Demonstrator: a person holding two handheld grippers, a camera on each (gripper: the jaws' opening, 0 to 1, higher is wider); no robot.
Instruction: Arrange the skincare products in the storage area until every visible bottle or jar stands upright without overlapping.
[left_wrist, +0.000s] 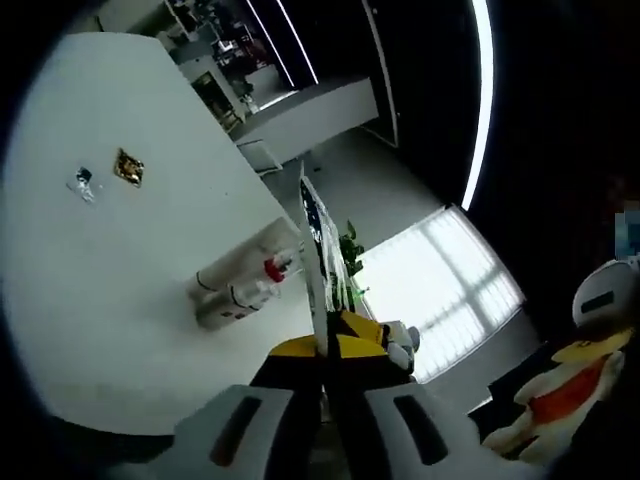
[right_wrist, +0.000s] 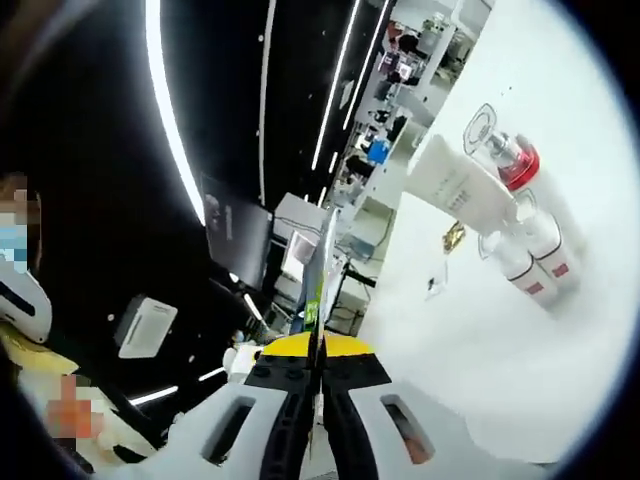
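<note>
Skincare bottles (left_wrist: 245, 290) cluster on the white surface (left_wrist: 120, 260), seen again in the right gripper view (right_wrist: 525, 255) beside a white tube (right_wrist: 460, 185) and a red-capped jar (right_wrist: 515, 160). Both grippers are rolled sideways. The left gripper (left_wrist: 322, 330) and right gripper (right_wrist: 317, 330) each have fingers pressed together, pinching a thin flat sachet (left_wrist: 322, 240) edge-on.

The smooth matt white tabletop (left_wrist: 150, 230) carries glossy white plastic bottles (right_wrist: 535, 255) and a matt white plastic tube (right_wrist: 458, 185) (its neighbour, the clear jar (right_wrist: 484, 127), looks glassy).
</note>
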